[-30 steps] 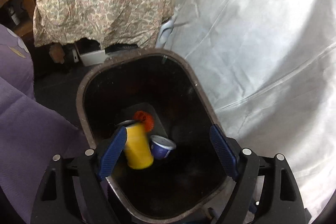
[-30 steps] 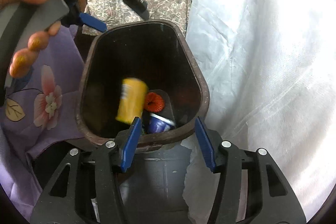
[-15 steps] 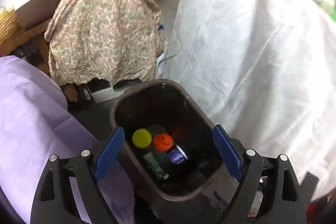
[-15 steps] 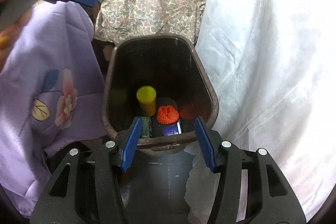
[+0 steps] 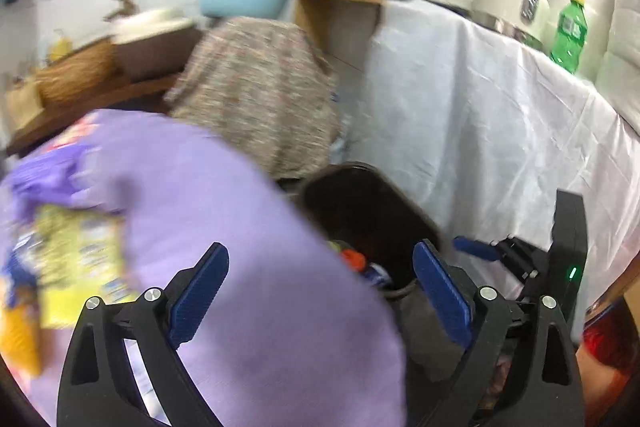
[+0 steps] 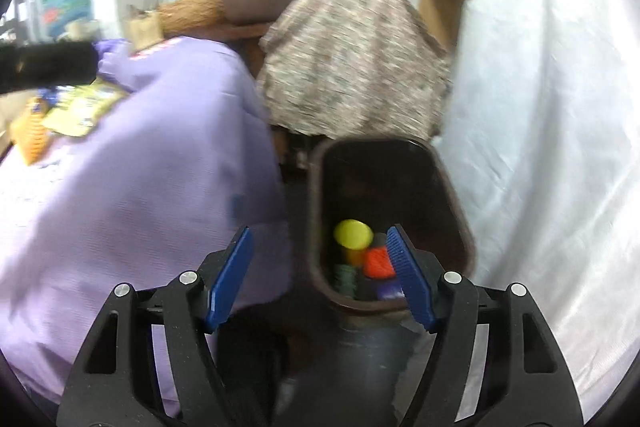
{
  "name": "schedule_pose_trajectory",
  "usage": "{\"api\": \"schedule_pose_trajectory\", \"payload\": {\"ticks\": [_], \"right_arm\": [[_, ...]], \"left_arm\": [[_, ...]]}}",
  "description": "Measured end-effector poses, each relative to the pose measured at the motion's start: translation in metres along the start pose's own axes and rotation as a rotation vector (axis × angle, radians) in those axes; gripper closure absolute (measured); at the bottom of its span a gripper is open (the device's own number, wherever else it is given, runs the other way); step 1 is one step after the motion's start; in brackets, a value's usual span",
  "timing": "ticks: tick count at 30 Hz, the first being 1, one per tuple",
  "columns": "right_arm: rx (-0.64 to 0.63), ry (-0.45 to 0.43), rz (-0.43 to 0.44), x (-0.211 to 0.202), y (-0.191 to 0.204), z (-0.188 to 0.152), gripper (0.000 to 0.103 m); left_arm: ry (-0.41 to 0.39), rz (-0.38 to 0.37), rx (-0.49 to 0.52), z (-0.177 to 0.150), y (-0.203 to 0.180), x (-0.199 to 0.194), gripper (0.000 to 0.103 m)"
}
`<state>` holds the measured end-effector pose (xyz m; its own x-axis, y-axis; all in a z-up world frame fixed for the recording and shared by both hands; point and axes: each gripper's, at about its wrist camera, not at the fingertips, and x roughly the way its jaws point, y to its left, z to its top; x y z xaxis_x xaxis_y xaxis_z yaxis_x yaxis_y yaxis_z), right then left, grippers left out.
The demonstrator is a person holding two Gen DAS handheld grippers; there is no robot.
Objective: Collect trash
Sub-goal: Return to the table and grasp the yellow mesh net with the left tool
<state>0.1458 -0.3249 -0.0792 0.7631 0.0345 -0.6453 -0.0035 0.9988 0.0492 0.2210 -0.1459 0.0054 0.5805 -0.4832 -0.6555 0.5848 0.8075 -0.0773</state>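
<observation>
Trash sits in the dark bin (image 6: 390, 187): a yellow can (image 6: 352, 235), an orange ball (image 6: 378, 263). Left gripper (image 5: 320, 291) and right gripper (image 6: 320, 275) are both opening, nothing between their jaws. More yellow wrappers (image 5: 76, 259) lie on the purple-covered tabletop (image 5: 248, 307).

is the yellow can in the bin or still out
In. The yellow can sits inside the brown bin, beside an orange item.
</observation>
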Motion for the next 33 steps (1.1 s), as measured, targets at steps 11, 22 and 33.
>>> {"api": "schedule_pose_trajectory", "payload": {"ticks": [11,22,33], "right_arm": [[-0.067,0.033,0.305,-0.009,0.076,0.020,0.034],[-0.154,0.014,0.364,-0.027,0.126,0.031,0.034],[-0.257,0.032,0.414,-0.023,0.163,0.038,0.034]], "left_arm": [[-0.024,0.453,-0.071,-0.075,0.114,-0.085,0.008],[0.043,0.588,-0.080,-0.089,0.175,-0.070,0.024],[0.022,0.537,-0.177,-0.100,0.187,-0.081,0.086]]}}
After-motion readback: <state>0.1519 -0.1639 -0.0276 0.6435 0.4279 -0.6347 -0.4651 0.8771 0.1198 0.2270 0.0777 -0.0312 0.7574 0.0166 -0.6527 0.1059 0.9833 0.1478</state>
